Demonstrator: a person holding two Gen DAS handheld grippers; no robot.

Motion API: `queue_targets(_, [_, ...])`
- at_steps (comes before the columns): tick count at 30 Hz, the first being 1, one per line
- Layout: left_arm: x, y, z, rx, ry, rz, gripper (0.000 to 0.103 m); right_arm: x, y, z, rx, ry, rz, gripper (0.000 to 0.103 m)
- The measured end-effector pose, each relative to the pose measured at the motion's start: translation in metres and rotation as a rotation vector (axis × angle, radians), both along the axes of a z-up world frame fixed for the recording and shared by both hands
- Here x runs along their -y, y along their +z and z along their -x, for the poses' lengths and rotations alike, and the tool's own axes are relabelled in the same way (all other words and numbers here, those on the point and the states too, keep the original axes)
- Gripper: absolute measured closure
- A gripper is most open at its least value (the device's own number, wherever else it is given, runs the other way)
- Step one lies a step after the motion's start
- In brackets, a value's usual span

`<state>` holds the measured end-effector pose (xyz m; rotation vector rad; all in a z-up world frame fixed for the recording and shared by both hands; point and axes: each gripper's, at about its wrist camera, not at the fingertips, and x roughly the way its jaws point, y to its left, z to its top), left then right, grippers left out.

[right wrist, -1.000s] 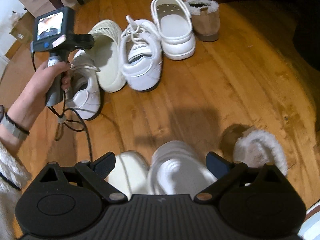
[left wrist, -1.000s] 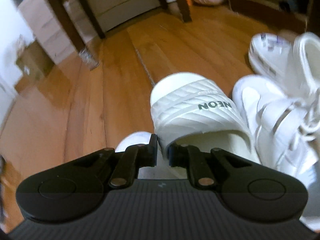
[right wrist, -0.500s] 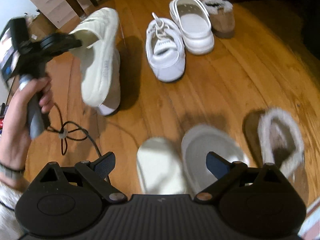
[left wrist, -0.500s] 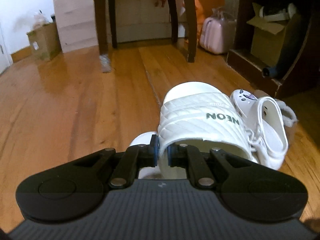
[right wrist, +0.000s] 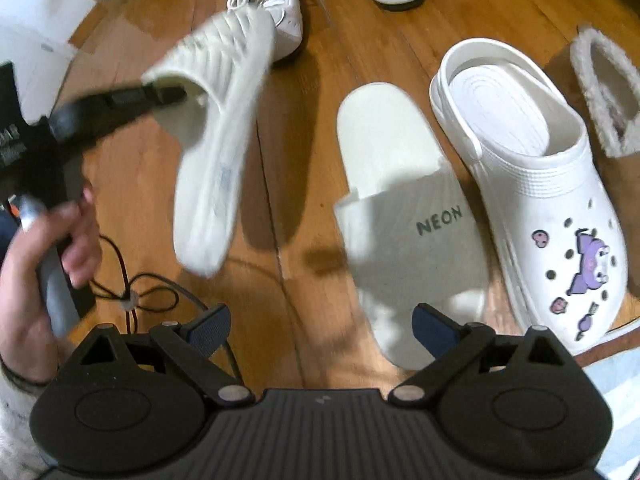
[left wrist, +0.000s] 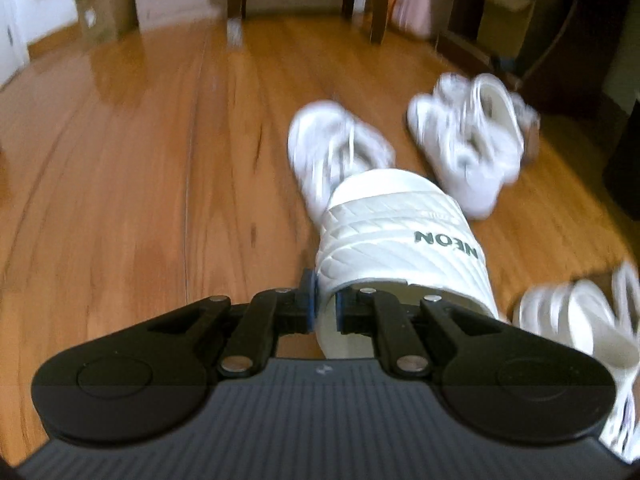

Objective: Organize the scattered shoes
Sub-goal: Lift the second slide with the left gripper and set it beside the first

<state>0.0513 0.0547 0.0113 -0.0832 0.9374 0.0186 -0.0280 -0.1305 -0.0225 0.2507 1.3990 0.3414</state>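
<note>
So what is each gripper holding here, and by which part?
The left gripper is shut on the white NEON slide, pinching the edge of its strap, and the slide hangs clear of the floor. The right gripper is open and holds nothing.

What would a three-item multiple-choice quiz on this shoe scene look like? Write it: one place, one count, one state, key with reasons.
1. Where is the second NEON slide?
A. flat on the floor beside the charm clog
B. inside a box
C. on a chair

2. How many slides reading NEON show in the right wrist view?
A. none
B. one
C. three

3. What state are the left tongs in?
A. wide open, empty
B. shut on the held slide
C. resting on the floor

Key: 1 A, it lies on the wood floor left of the clog. 2 B, only the floor slide's lettering reads there. 3 B, both pads pinch the strap edge, while the right tongs gape empty.
</note>
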Motion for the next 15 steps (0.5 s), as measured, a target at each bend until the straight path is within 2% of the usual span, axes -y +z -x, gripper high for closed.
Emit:
queue_targets(1, [0.002, -0.010, 0.007, -0.032, 0.003, -0.001, 0.092, -0.003, 0.001, 0.001, 0.015, 0.018, 0.027, 0.005])
queue_targets(3, [0.007, -0.034, 0.018, -0.159, -0.024, 0.004, 0.079, -0.014, 0.003, 0.003, 0.049, 0.076, 0.099, 0.005])
queue_targets(4, [0.007, -0.044, 0.022, -0.222, -0.047, 0.022, 0.058, -0.018, 0.002, 0.004, 0.050, 0.095, 0.112, 0.006])
queue_targets(5, [0.007, -0.051, 0.030, -0.277, -0.081, 0.027, 0.050, -0.023, 0.003, 0.005, 0.053, 0.120, 0.125, 0.006])
queue_targets(8, [0.002, -0.063, 0.054, -0.394, -0.167, 0.017, 0.050, -0.039, 0.010, 0.008, 0.108, 0.216, 0.141, 0.006])
queue_targets(10, [-0.014, -0.063, 0.064, -0.432, -0.152, 0.077, 0.049, -0.046, 0.015, 0.009, 0.159, 0.255, 0.143, 0.006])
queue_targets(12, [-0.026, -0.057, 0.068, -0.428, -0.150, 0.114, 0.048, -0.051, 0.016, 0.005, 0.213, 0.283, 0.122, 0.006])
queue_targets(14, [-0.034, -0.046, 0.072, -0.391, -0.166, 0.092, 0.032, -0.056, 0.016, 0.000, 0.252, 0.313, 0.103, 0.008])
queue_targets(15, [-0.036, -0.042, 0.074, -0.376, -0.175, 0.072, 0.027, -0.061, 0.013, -0.005, 0.266, 0.347, 0.104, 0.010])
